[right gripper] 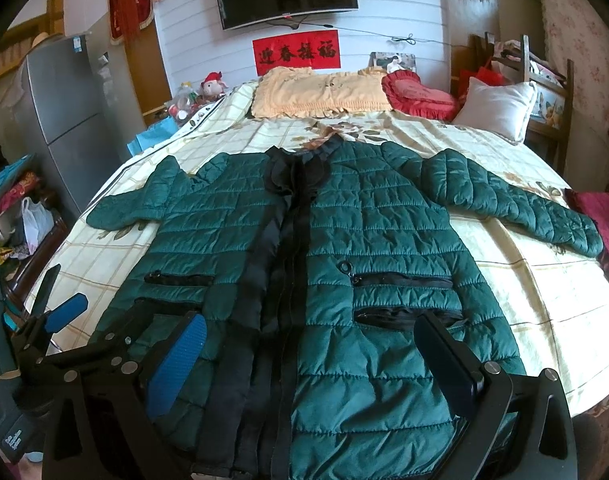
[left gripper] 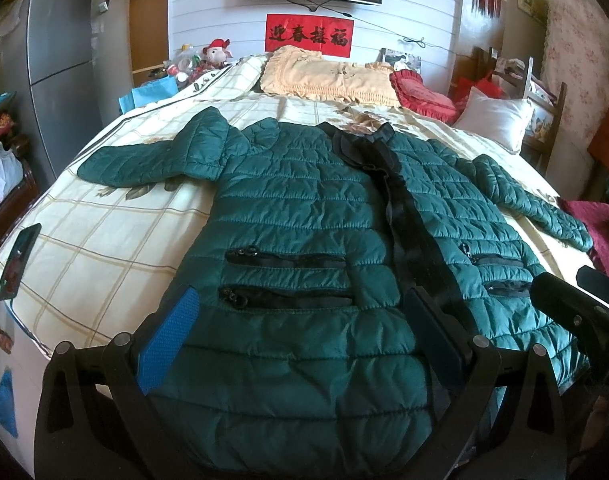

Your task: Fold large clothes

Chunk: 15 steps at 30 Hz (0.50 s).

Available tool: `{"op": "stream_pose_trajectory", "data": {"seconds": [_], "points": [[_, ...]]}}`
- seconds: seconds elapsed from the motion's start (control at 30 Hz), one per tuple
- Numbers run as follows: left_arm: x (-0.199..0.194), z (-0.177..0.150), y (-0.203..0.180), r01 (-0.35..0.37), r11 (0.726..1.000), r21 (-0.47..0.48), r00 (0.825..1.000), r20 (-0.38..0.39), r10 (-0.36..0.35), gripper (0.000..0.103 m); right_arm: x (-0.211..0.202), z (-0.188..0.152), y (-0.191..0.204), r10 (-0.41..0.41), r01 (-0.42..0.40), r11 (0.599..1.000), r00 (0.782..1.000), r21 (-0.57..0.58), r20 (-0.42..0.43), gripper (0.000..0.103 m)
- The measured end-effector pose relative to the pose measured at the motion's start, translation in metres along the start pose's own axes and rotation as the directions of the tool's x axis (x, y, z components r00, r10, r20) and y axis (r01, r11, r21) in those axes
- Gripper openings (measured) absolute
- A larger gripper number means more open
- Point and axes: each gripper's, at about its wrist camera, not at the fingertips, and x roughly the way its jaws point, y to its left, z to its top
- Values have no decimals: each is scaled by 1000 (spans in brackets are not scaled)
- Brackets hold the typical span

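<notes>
A dark green quilted jacket [left gripper: 304,216] with a black front placket lies flat, front up, on the bed, sleeves spread to both sides; it also shows in the right wrist view [right gripper: 368,232]. My left gripper [left gripper: 300,300] is open, hovering over the jacket's left lower half near the hem. My right gripper [right gripper: 310,324] is open over the right lower half near the hem. The right gripper also shows at the right edge of the left wrist view [left gripper: 576,312], and the left gripper at the left edge of the right wrist view [right gripper: 60,308]. Neither holds anything.
The bed [left gripper: 104,240] has a cream checked sheet. A phone [left gripper: 18,260] lies near its left edge. Yellow [left gripper: 324,76], red [left gripper: 420,96] and white [left gripper: 496,120] pillows lie at the head. A fridge [left gripper: 60,64] stands left, a chair [left gripper: 544,112] right.
</notes>
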Motion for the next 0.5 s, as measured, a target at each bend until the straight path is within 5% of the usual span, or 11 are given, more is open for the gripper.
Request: {"op": "stream_pose_trajectory", "data": {"seconds": [0.5], "points": [[0,0,0,-1,1000,0,1000,3,1,103,3,0,-3,30,-30,1000,999,4,19,103]]}}
